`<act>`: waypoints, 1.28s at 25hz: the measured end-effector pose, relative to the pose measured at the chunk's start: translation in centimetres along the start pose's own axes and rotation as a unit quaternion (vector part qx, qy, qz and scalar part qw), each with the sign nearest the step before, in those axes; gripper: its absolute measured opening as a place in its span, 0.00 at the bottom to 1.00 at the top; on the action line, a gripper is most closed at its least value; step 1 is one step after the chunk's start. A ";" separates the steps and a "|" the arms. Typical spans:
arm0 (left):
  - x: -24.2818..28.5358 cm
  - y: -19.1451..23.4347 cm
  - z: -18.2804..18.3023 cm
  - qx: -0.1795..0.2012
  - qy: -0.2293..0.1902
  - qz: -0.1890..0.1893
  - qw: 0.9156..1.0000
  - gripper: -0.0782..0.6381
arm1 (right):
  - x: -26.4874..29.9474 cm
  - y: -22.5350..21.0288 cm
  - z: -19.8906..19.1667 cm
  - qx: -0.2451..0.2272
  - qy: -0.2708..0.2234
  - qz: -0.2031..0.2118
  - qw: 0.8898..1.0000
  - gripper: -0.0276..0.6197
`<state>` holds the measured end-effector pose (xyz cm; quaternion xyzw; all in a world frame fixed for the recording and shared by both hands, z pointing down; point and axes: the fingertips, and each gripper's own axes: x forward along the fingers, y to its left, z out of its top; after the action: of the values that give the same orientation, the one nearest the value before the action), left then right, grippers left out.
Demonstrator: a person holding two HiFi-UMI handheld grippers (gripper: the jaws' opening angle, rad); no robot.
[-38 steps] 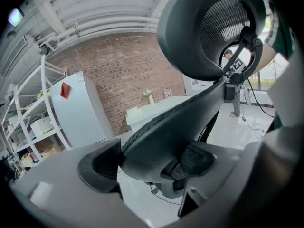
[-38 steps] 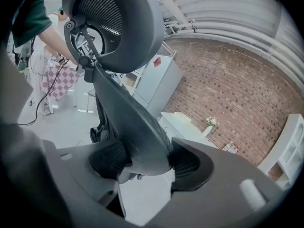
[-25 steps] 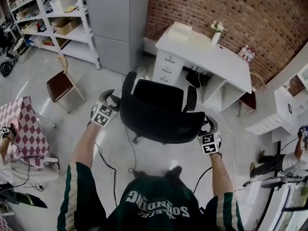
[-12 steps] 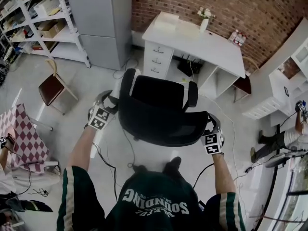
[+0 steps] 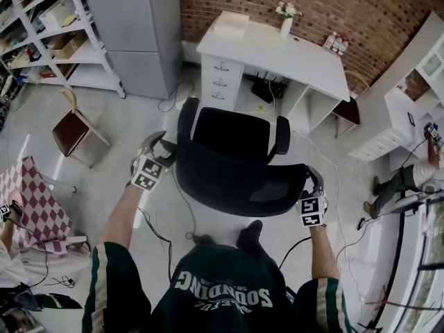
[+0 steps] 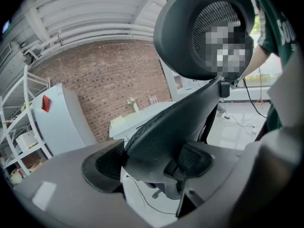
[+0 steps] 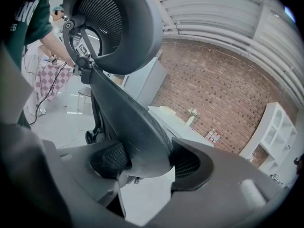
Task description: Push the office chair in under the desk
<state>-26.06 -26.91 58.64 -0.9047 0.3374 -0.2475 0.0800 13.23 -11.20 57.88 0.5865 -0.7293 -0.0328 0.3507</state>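
A black office chair [image 5: 232, 151] stands on the grey floor, its seat facing the white desk [image 5: 277, 54] by the brick wall. My left gripper [image 5: 156, 159] is shut on the left edge of the mesh backrest [image 5: 236, 182], and my right gripper [image 5: 312, 193] is shut on its right edge. In the left gripper view the backrest [image 6: 180, 118] fills the gap of the left gripper [image 6: 147, 163], and both pads touch it. The right gripper view shows the same: the backrest [image 7: 128, 122] is clamped in the right gripper [image 7: 145, 163], with the headrest [image 7: 114, 23] above.
A drawer unit [image 5: 220, 82] stands under the desk's left end, and a flower vase [image 5: 286, 21] is on top. A brown chair [image 5: 69, 130], metal shelves [image 5: 48, 33] and a grey cabinet [image 5: 135, 33] stand at the left. Cables [image 5: 166, 234] lie on the floor. A person [image 5: 409, 179] is at the right.
The chair and both grippers have moved forward, and the chair's front now lies nearer the desk. Both grippers keep their hold on the backrest edges.
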 end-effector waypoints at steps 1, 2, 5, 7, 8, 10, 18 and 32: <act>0.1 -0.4 0.2 0.002 0.002 -0.002 1.000 0.57 | -0.3 -0.1 -0.3 0.001 0.000 -0.002 1.000 0.46; 0.2 -0.7 0.3 0.003 0.002 -0.004 1.000 0.57 | -0.6 -0.2 -0.6 0.003 0.000 -0.004 1.000 0.46; 0.5 -1.4 0.3 0.005 0.001 -0.006 1.000 0.56 | -1.1 -0.6 -1.2 0.005 0.002 -0.010 1.000 0.46; 0.7 -2.0 0.6 0.003 0.006 -0.008 1.000 0.56 | -1.3 -1.2 -1.6 0.004 0.004 -0.013 1.000 0.46; 1.0 -2.3 0.8 0.002 0.009 -0.008 1.000 0.56 | -1.3 -1.6 -1.8 0.004 0.005 -0.014 1.000 0.46; 1.6 -2.5 1.2 0.000 0.013 -0.007 1.000 0.56 | -1.1 -2.5 -2.0 0.006 0.006 -0.014 1.000 0.46; 4.0 -2.5 2.5 0.002 0.017 -0.008 1.000 0.56 | -0.1 -4.5 -2.7 0.010 0.001 -0.021 1.000 0.45; 12.0 -2.8 5.8 0.004 0.011 -0.014 1.000 0.56 | 3.3 -11.5 -5.1 0.018 0.018 -0.027 0.999 0.46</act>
<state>-13.70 -32.74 59.20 -0.9063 0.3241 -0.2604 0.0763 25.37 -15.85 57.98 0.6130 -0.7071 -0.0190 0.3520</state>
